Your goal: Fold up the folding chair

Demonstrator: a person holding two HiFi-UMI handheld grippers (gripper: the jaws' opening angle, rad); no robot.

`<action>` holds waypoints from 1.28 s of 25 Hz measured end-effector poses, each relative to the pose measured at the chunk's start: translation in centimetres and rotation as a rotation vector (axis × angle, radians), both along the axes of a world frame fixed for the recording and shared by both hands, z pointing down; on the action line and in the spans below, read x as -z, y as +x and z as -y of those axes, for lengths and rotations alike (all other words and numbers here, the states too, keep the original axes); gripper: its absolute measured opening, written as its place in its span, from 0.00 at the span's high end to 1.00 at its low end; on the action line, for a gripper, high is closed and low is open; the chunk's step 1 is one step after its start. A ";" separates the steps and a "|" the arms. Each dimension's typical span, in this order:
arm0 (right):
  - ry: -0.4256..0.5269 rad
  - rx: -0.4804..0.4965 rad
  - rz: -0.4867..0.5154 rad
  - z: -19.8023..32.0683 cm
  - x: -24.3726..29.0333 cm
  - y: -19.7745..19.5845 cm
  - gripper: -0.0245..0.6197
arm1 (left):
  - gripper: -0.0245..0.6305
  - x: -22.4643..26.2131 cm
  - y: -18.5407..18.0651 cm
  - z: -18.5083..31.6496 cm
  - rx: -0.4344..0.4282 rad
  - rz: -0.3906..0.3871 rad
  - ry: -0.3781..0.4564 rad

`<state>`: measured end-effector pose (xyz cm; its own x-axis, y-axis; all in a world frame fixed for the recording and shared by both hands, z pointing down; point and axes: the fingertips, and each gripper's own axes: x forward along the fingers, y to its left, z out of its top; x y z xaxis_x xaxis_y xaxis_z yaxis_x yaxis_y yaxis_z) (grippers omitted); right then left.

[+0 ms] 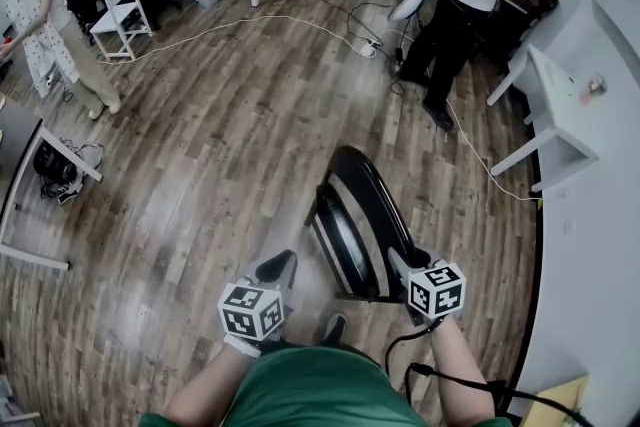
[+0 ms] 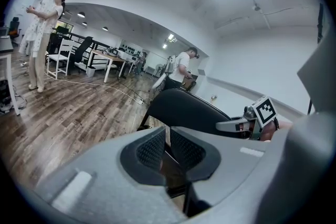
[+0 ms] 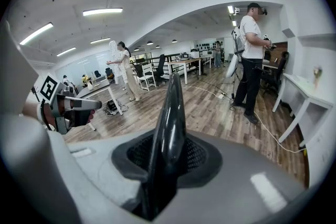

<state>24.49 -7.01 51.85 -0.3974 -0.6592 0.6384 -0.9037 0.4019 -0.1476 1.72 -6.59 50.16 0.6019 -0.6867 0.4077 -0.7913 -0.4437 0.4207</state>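
Note:
The black folding chair (image 1: 355, 215) stands on the wood floor just in front of me, seen nearly edge-on with its panels close together. My right gripper (image 1: 401, 264) is shut on the chair's rear right edge. In the right gripper view that thin glossy black edge (image 3: 169, 113) runs upright between the pads (image 3: 197, 157). My left gripper (image 1: 277, 268) hovers to the left of the chair, apart from it, jaws shut with nothing in them. From the left gripper view the chair's curved black panel (image 2: 184, 108) lies ahead of the shut left gripper (image 2: 167, 152), with the right gripper (image 2: 251, 121) on its far side.
A standing person (image 1: 455, 5) is at the back right, with a white cable (image 1: 290, 20) across the floor. Another person (image 1: 60, 35) and a white chair (image 1: 122, 13) are at the back left. White desks (image 1: 560, 115) line the right wall. A table leg (image 1: 30, 255) is at left.

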 end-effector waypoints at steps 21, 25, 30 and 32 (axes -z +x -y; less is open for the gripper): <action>0.001 -0.003 -0.006 0.2 -0.1 0.3 0.80 | 0.91 -0.1 -0.1 0.2 0.009 0.014 -0.003; -0.002 -0.003 -0.008 0.3 0.0 0.5 0.80 | 0.91 -0.1 0.0 0.2 0.011 0.012 -0.006; -0.003 0.001 -0.008 0.1 0.0 0.2 0.80 | 0.91 -0.5 -0.5 -0.1 0.017 0.012 -0.011; -0.003 -0.001 -0.008 0.1 -0.1 0.4 0.80 | 0.91 -0.6 -0.4 0.0 0.020 0.013 -0.014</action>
